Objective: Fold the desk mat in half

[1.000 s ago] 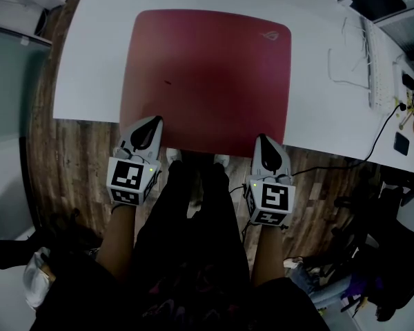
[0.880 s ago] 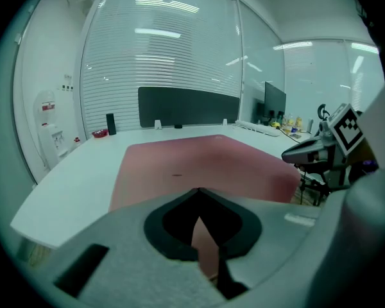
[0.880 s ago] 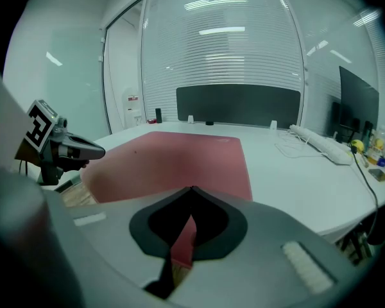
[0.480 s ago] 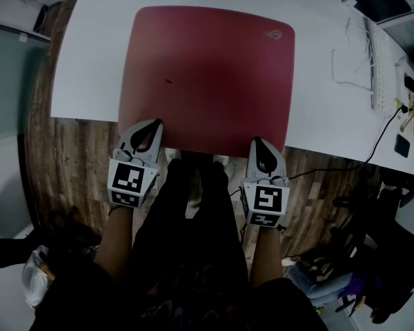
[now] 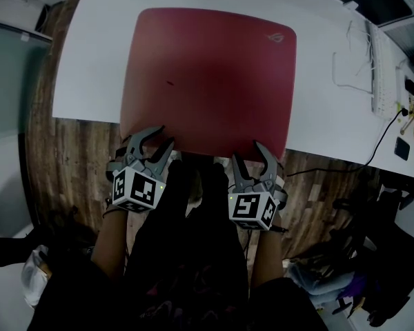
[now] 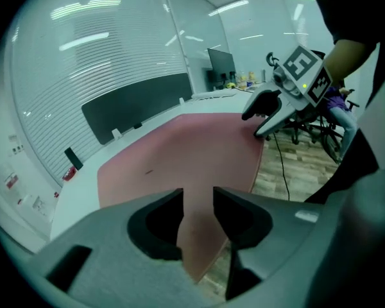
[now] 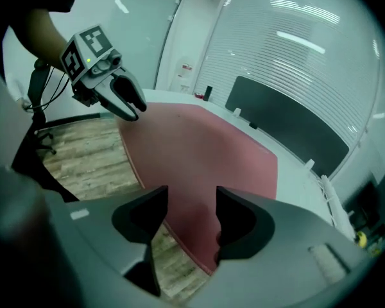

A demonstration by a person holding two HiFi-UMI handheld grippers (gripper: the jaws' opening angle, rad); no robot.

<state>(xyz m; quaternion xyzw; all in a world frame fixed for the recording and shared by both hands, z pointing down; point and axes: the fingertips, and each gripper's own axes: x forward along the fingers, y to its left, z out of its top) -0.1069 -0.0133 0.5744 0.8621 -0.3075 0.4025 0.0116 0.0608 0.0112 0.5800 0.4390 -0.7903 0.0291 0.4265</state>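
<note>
The red desk mat (image 5: pixel 207 74) lies flat and unfolded on the white table (image 5: pixel 90 61). Its near edge reaches the table's near edge and hangs slightly over it, above the wooden floor (image 5: pixel 76 164). A small logo (image 5: pixel 276 36) sits at the mat's far right corner, and a dark speck (image 5: pixel 169 83) marks its left half.

The left gripper (image 5: pixel 164 136) is at the mat's near left corner and the right gripper (image 5: pixel 246 150) is at its near right corner, both pointing forward and down. The jaws of both have just been opening and now stand partly apart.

In the left gripper view the mat's near corner shows in the gap of the left gripper (image 6: pixel 197 210), with neither pad pressing on it. In the right gripper view the mat's near edge likewise crosses the gap of the right gripper (image 7: pixel 191 204), and that gap is somewhat wider, so neither gripper has hold of the mat.

A white keyboard (image 5: pixel 379 67) lies far right on the table, and a black cable (image 5: pixel 383 133) drops from it over the table's edge.
</note>
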